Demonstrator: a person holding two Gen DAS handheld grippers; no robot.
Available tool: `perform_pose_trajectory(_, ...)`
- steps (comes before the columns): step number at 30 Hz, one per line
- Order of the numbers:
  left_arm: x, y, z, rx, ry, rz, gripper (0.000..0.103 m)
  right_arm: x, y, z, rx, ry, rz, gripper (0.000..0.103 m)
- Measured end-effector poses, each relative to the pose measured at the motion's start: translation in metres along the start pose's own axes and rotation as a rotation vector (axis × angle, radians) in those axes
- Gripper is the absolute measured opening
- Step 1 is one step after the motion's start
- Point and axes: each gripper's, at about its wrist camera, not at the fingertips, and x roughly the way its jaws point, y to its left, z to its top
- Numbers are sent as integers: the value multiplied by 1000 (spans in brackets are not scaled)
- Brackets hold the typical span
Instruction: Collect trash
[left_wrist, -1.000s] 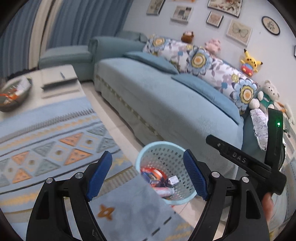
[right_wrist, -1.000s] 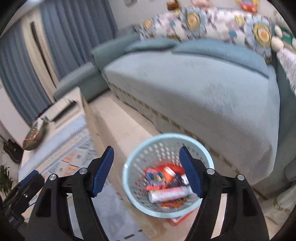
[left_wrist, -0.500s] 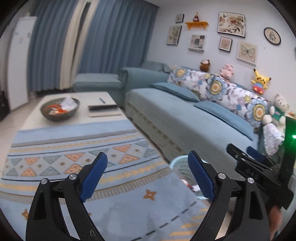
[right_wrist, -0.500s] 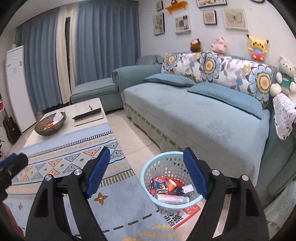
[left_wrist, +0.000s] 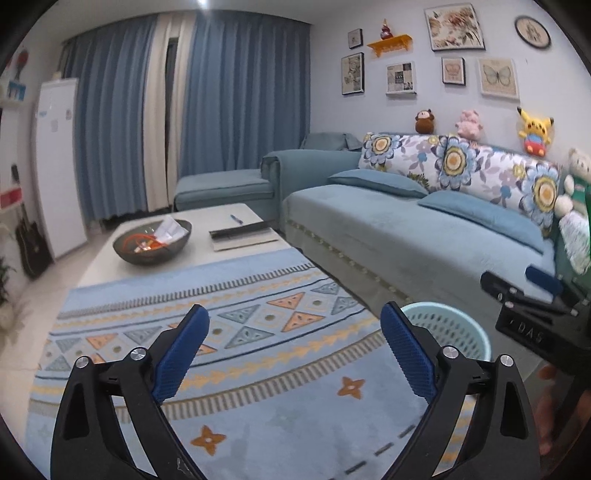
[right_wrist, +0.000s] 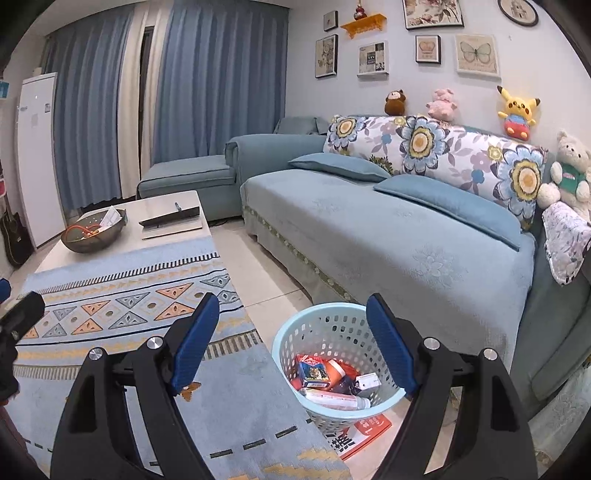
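At the far left a tall white fridge (left_wrist: 55, 162) stands by the long blue curtains (right_wrist: 218, 74), with a dark guitar (right_wrist: 13, 236) leaning below it. On the low white coffee table (right_wrist: 122, 243) sit a dark round bowl of scraps (left_wrist: 152, 242) and a flat grey book with a pen (left_wrist: 242, 234); the nearer part of the tabletop is covered by a pale blue woven cloth with orange and grey triangles (left_wrist: 229, 369).

The left gripper (left_wrist: 291, 350) hangs over that cloth with its 2 blue-padded fingers (left_wrist: 181, 354) spread wide apart and nothing between them. The right gripper (right_wrist: 291, 339) is likewise gaping, holding nothing, above the gap between table and sofa.

The trash lies in the light blue perforated plastic basket (right_wrist: 332, 325) on the tiled floor, just beside the table edge: a printed carton (right_wrist: 312, 371), an orange wrapper and a white tube. A red-and-white leaflet (right_wrist: 365, 430) pokes out under the basket.

To the right runs the blue fabric sofa (right_wrist: 388, 236) with flowered cushions (right_wrist: 424, 147) and 5 plush toys, a yellow one (right_wrist: 515, 110) among them.
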Motion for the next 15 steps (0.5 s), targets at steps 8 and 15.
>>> perform_pose_trajectory(8, 1, -2, -5, 14, -20, 15, 94, 2, 11, -3, -19, -7, 4, 78)
perform_pose_trajectory(15, 2, -2, -8, 7, -26, 12, 95, 5, 13, -5, -23, -1, 10, 78)
